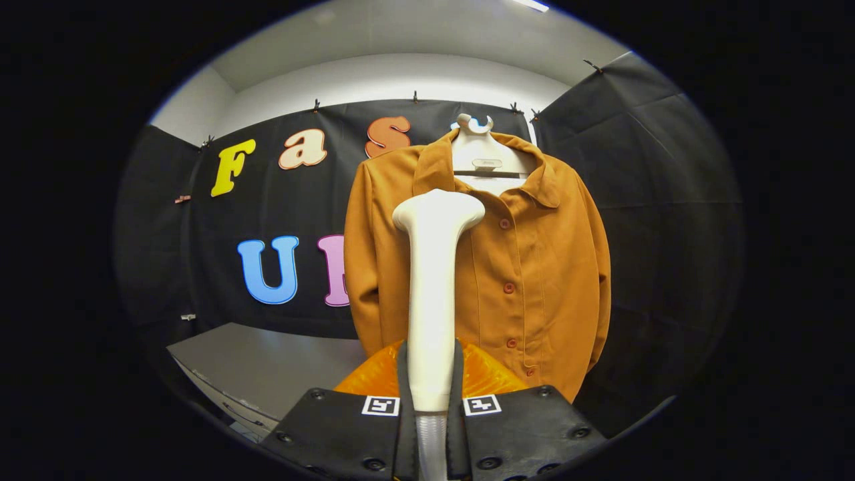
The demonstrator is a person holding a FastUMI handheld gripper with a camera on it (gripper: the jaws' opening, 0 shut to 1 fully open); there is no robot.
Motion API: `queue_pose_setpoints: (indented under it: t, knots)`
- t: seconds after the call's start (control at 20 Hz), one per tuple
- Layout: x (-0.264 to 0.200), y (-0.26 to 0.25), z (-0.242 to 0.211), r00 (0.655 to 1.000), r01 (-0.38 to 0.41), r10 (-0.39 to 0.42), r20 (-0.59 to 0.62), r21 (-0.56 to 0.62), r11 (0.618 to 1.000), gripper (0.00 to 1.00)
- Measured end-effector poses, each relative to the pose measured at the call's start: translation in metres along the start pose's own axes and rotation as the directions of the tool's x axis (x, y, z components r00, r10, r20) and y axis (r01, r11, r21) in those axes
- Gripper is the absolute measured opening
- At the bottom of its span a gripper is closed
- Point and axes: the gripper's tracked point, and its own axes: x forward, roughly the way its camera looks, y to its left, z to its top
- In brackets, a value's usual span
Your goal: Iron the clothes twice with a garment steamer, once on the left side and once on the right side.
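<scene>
While its white plastic handle is sitting clamped between both fingers, the slim white garment steamer point(433, 294) is standing upright, its flat wide head pointing at the left front panel of the rust-orange buttoned jacket point(534, 267). That jacket is hanging on a white hanger point(475, 152) just beyond the steamer, against the black booth wall. The black two-finger gripper point(431, 417) is pinching the handle low down. A grey table point(260, 364) is lying off to the left.
</scene>
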Motion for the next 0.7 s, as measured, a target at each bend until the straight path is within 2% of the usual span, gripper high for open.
queue_pose_setpoints:
  t: [0.35,0.7]
  knots:
    - [0.002,-0.008,-0.059,0.993,0.011,-0.008,-0.118,0.022,1.0,0.2]
    - [-0.011,-0.017,-0.115,0.971,0.04,-0.033,-0.235,0.026,0.999,0.2]
